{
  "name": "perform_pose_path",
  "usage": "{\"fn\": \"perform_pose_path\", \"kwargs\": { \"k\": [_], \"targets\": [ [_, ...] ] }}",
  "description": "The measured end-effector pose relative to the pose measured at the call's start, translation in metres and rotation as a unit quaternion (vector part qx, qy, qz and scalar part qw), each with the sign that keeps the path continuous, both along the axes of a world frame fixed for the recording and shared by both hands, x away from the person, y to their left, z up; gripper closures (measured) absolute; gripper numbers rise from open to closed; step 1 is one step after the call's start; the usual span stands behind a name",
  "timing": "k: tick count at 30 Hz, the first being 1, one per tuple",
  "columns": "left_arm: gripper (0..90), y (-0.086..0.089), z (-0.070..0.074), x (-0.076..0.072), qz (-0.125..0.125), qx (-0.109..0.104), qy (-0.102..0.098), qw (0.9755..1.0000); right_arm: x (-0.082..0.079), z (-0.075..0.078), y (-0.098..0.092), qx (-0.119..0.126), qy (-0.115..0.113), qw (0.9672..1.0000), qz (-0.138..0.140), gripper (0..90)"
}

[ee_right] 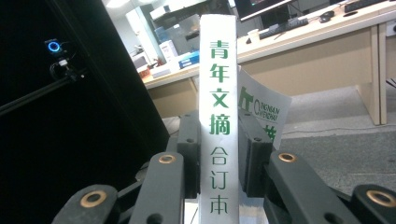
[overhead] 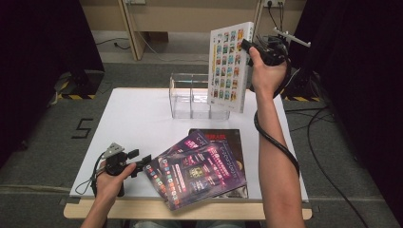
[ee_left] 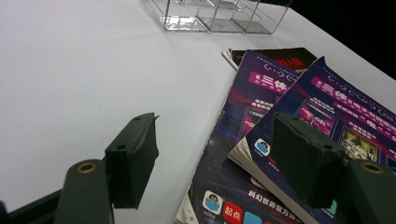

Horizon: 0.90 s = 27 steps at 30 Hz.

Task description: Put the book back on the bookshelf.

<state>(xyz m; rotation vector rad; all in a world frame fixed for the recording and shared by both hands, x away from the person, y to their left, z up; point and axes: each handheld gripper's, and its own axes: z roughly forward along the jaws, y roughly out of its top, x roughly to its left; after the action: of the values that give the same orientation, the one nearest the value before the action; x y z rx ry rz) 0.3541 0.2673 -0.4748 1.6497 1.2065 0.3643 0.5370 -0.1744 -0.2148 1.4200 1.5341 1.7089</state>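
Holding white bound volume (overhead: pixel 228 64) upright in right tool (overhead: pixel 249 47) above clear acrylic organizer (overhead: pixel 192 97), needing lowering into 1 compartment, while resting left tool (overhead: pixel 142 161) wide beside magazines (overhead: pixel 199 168) on surface (overhead: pixel 138 123).

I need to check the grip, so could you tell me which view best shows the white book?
The high view: the white book appears whole, upright above the clear organizer, clamped by the right gripper. The right gripper view shows its spine alone.
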Motion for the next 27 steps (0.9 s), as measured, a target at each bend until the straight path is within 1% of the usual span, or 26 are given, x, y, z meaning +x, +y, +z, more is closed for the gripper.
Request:
{"fn": "perform_pose_path", "kwargs": {
  "k": [6,10,16,21,24,27],
  "targets": [
    [31.4,-0.001,-0.001,0.001,-0.002,0.003,0.002,1.0,0.002,0.001,-0.004,0.009,0.004,0.9999,0.0,74.3],
    [31.4,-0.002,-0.001,0.001,-0.002,0.001,0.001,1.0,-0.001,0.003,0.003,0.005,-0.001,0.9999,0.01,74.3],
    [31.4,-0.001,-0.001,0.0,-0.002,0.002,0.0,1.0,-0.003,0.008,0.012,0.006,-0.006,0.9997,0.021,74.3],
    [31.4,0.0,0.0,0.0,-0.002,0.002,-0.001,1.0,-0.002,0.012,0.016,0.008,-0.009,0.9996,0.026,74.3],
    [31.4,0.0,0.0,0.0,-0.001,0.002,-0.001,1.0,0.002,0.011,0.015,0.012,-0.005,0.9996,0.026,74.3],
    [31.5,0.0,0.0,0.0,-0.001,0.003,0.0,1.0,0.005,0.007,0.012,0.026,-0.001,0.9993,0.027,74.3]
  ]
}}
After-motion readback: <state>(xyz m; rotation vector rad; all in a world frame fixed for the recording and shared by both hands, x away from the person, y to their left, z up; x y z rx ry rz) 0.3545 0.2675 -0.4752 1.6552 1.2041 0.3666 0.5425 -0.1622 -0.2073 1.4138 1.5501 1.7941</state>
